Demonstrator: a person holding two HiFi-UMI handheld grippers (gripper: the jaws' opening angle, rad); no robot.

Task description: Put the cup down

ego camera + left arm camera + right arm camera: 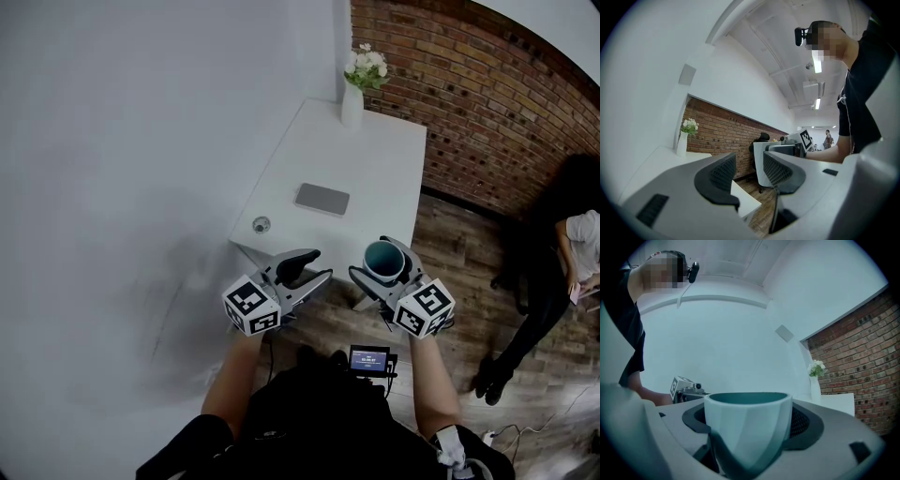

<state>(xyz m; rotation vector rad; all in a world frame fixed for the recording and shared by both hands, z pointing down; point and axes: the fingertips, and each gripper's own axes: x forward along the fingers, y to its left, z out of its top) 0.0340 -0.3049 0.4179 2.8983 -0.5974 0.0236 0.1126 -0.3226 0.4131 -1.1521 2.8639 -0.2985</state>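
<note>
- The white, smooth-walled cup with a teal inside (pixel 382 255) sits upright between the jaws of the right tool (pixel 384 268), mouth up, so its long axis runs vertically and needs no turning before it goes down.
- The right tool is clamped on the cup: in the right gripper view its dark ribbed pads (pixel 802 423) press the cup wall (pixel 747 427) from both sides, set wide to take it.
- The cup hangs in the air at the near right corner of the white rectangular surface (pixel 375 164). We cannot tell whether it is over that corner or just off it above the wooden floor (pixel 450 244).
- We judge that the move turns on this: the bare top of the surface lies ahead of the cup and below it, so the path is forward, then straight down.
- The left tool (pixel 305 266) hovers at the near edge of the surface, jaws a little apart with nothing between them (pixel 749 171). It is no nearer the cup's landing place than the right.
- Farther in on the surface lie a flat grey slab (pixel 322 199) mid-surface and a small round thing (pixel 262 225) near its left edge, both well apart from the cup.
- A white vase of flowers (pixel 352 98) stands at the far end of the surface.
</note>
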